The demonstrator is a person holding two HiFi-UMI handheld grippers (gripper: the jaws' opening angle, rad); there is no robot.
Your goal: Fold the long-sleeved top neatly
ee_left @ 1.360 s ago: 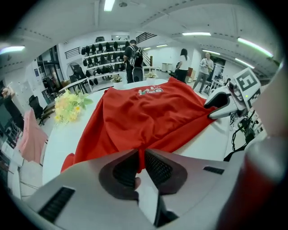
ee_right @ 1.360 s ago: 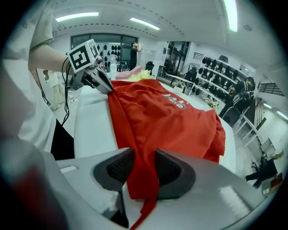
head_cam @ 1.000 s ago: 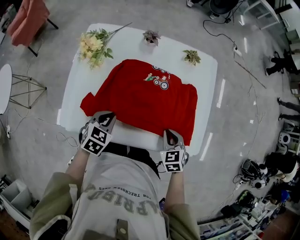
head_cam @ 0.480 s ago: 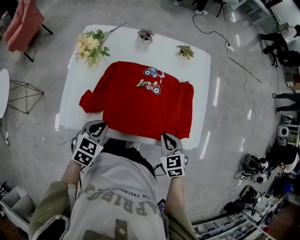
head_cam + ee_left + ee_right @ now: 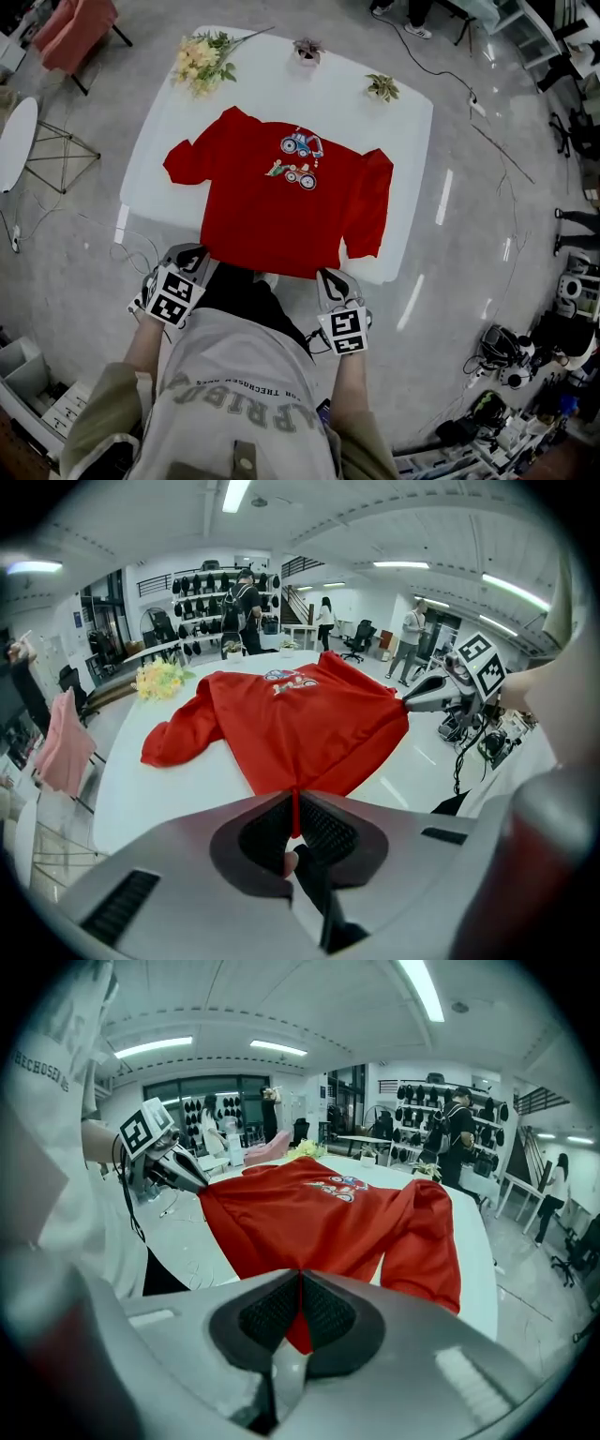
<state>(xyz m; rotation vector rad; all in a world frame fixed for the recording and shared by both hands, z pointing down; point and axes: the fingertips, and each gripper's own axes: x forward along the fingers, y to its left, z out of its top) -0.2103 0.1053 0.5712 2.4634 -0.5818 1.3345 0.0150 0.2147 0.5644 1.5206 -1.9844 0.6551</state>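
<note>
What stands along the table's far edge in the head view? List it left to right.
flower bouquet → greyish potted plant → green potted plant

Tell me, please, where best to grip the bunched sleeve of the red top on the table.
Probably the cuff end of the sleeve, coming in from the table edge beside it: it lies bunched outward from the top, so that end is free.
</note>
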